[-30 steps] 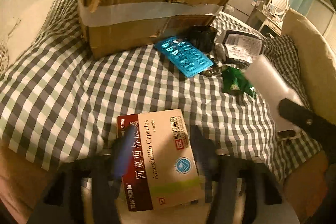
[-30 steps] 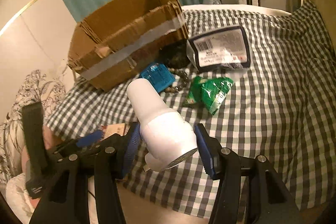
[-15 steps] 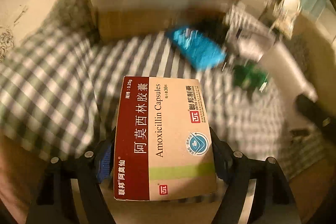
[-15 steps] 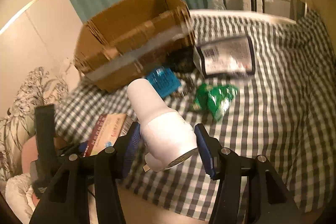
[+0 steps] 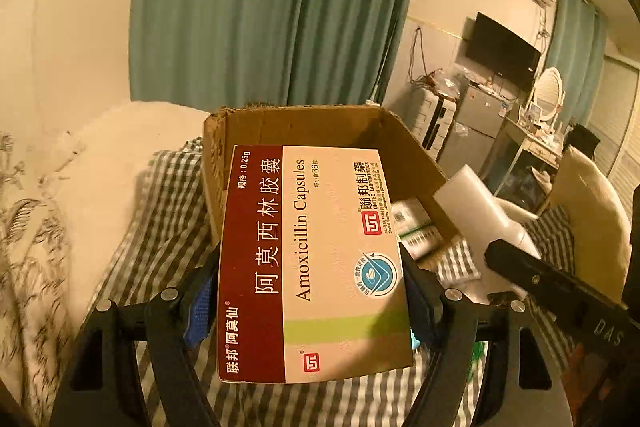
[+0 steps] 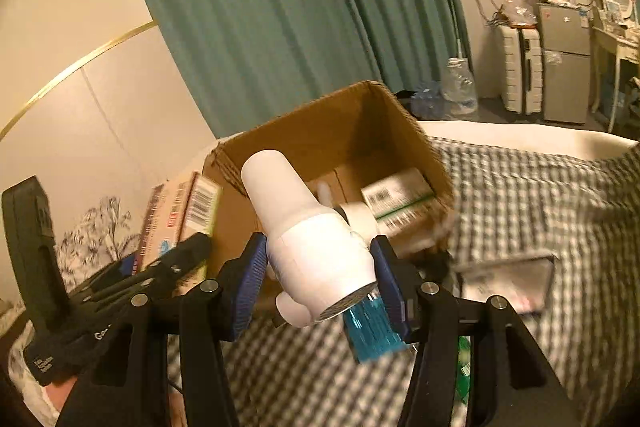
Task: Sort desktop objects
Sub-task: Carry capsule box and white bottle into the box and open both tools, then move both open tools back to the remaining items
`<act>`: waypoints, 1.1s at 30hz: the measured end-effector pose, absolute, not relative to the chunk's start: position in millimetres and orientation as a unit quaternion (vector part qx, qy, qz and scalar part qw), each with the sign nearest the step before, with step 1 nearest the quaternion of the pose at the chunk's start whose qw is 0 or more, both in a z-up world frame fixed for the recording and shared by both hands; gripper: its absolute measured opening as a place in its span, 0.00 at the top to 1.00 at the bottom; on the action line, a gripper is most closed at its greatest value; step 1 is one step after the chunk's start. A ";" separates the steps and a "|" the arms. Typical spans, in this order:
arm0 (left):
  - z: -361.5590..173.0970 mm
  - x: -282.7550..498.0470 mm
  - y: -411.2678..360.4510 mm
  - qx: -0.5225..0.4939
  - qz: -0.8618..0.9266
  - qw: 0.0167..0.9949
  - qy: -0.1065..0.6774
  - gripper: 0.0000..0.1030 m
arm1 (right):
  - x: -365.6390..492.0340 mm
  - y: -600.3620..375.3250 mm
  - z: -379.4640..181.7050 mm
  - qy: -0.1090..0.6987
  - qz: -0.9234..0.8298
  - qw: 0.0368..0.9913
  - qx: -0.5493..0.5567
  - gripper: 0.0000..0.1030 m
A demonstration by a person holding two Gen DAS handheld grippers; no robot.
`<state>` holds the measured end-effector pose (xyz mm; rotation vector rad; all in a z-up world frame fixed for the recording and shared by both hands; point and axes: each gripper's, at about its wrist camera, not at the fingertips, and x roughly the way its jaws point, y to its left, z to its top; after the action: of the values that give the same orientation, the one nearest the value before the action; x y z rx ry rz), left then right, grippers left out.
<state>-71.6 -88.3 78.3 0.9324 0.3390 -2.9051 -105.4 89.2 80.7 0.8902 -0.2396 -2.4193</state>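
My left gripper (image 5: 308, 303) is shut on a red and beige Amoxicillin capsule box (image 5: 316, 259), held flat above the checked cloth, in front of the open cardboard box (image 5: 280, 127). My right gripper (image 6: 320, 281) is shut on a white hair-dryer-shaped device (image 6: 312, 239), its nozzle pointing at the cardboard box (image 6: 340, 123). In the right wrist view the capsule box (image 6: 180, 215) hangs to the left, just off the cardboard box's near corner. The white device (image 5: 476, 203) shows at the right of the left wrist view.
Inside the cardboard box lie a white and green carton (image 6: 396, 195) and a white pump bottle (image 6: 360, 215). On the checked cloth (image 6: 540, 195) lie a blue blister pack (image 6: 372, 331), a black-edged packet (image 6: 504, 283) and a green packet (image 6: 464, 351).
Both grippers have risen with their loads and come closer to the cardboard box; its open top and inside now show. The capsule box has left the cloth.
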 end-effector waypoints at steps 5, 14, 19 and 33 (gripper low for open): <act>59.9 -114.9 -103.2 0.326 -0.938 0.038 0.112 0.24 | -141.3 73.2 67.4 -0.108 -0.896 0.278 0.327 0.47; 58.6 -114.0 -97.1 0.312 -0.946 0.050 0.070 0.00 | -134.9 94.0 84.9 -0.095 -0.923 0.243 0.282 0.22; 75.4 -86.0 -84.2 0.297 -0.951 0.049 0.067 0.00 | -92.6 136.4 98.9 -0.064 -0.939 0.197 0.275 0.22; -12.6 -33.1 -0.4 0.351 -0.933 -0.001 0.078 0.00 | -38.5 187.3 10.4 -0.052 -0.930 0.122 0.342 0.17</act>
<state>-33.1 -0.4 -12.6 1.1041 0.2464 -2.9322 -38.5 187.3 10.4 0.9994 -0.1530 -2.7158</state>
